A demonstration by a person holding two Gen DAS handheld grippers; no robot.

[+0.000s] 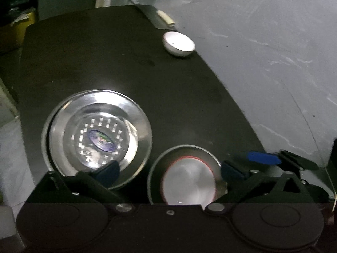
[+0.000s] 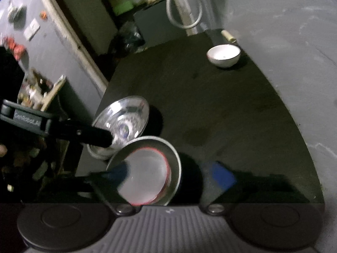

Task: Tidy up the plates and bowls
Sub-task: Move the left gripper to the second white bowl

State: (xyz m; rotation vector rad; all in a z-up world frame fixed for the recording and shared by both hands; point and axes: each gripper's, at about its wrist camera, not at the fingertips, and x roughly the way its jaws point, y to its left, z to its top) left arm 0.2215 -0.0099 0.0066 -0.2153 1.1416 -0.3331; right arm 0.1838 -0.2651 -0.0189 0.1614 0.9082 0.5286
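Observation:
A steel plate with a sticker [image 1: 99, 139] lies on another steel plate on the black table [image 1: 126, 63]. It also shows in the right wrist view [image 2: 124, 122]. Right of it is a steel plate with a red-rimmed dish in it [image 1: 187, 179], also in the right wrist view [image 2: 147, 172]. A white bowl [image 1: 178, 44] stands at the far edge, also in the right wrist view [image 2: 223, 55]. My left gripper [image 1: 168, 170] is open above the two plates. My right gripper [image 2: 168, 175] is open around the red-rimmed plate, and its fingers [image 1: 263, 158] show at the right of the left wrist view.
A grey marbled wall [image 1: 263, 42] runs along the table's right side. A small cream object [image 1: 165, 18] lies at the far corner. A white cable loop [image 2: 183, 10] hangs beyond the table. Cluttered shelves [image 2: 31, 84] stand to the left.

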